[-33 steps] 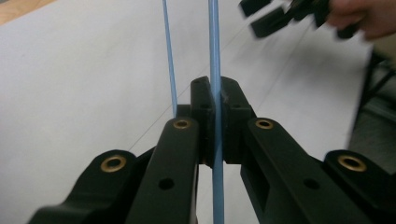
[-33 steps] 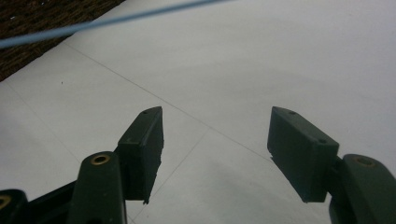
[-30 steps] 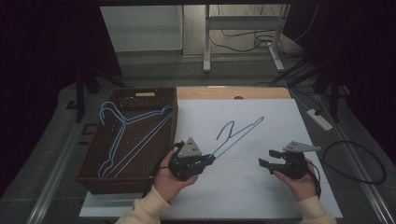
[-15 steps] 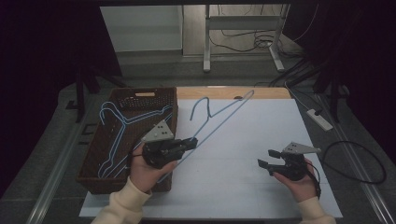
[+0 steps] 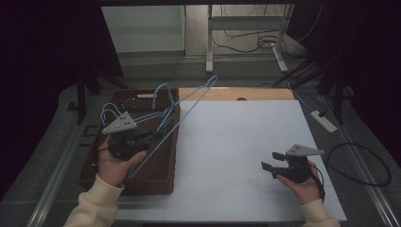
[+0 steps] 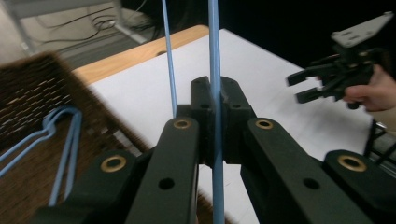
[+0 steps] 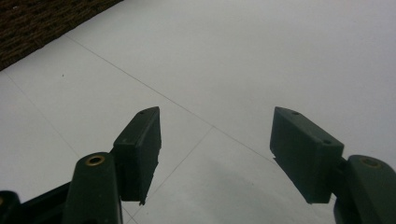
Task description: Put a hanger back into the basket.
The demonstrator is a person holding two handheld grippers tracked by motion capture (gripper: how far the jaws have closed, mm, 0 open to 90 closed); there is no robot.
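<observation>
My left gripper (image 5: 158, 137) is shut on a blue wire hanger (image 5: 194, 97), held tilted above the brown wicker basket (image 5: 156, 182) at the table's left. Its long wire slants up to the right and its hook (image 5: 163, 87) curls over the basket's far rim. In the left gripper view the wire (image 6: 215, 56) runs straight up between the closed jaws of this gripper (image 6: 215, 95). More blue hangers (image 5: 109, 111) (image 6: 60, 126) lie in the basket. My right gripper (image 5: 269, 161) (image 7: 215, 140) stands open and holds nothing, low over the white sheet (image 5: 236, 142) at the right; it also shows in the left gripper view (image 6: 303, 86).
A wooden strip (image 5: 236, 93) edges the far side of the white sheet. A white power strip (image 5: 324, 120) and a looped black cable (image 5: 364, 165) lie off the table's right side. A metal frame (image 5: 208, 42) stands behind the table. The basket's corner (image 7: 37, 23) shows in the right gripper view.
My left hand has carried the hanger from the middle of the sheet leftward and upward to above the basket. The right hand has stayed in place.
</observation>
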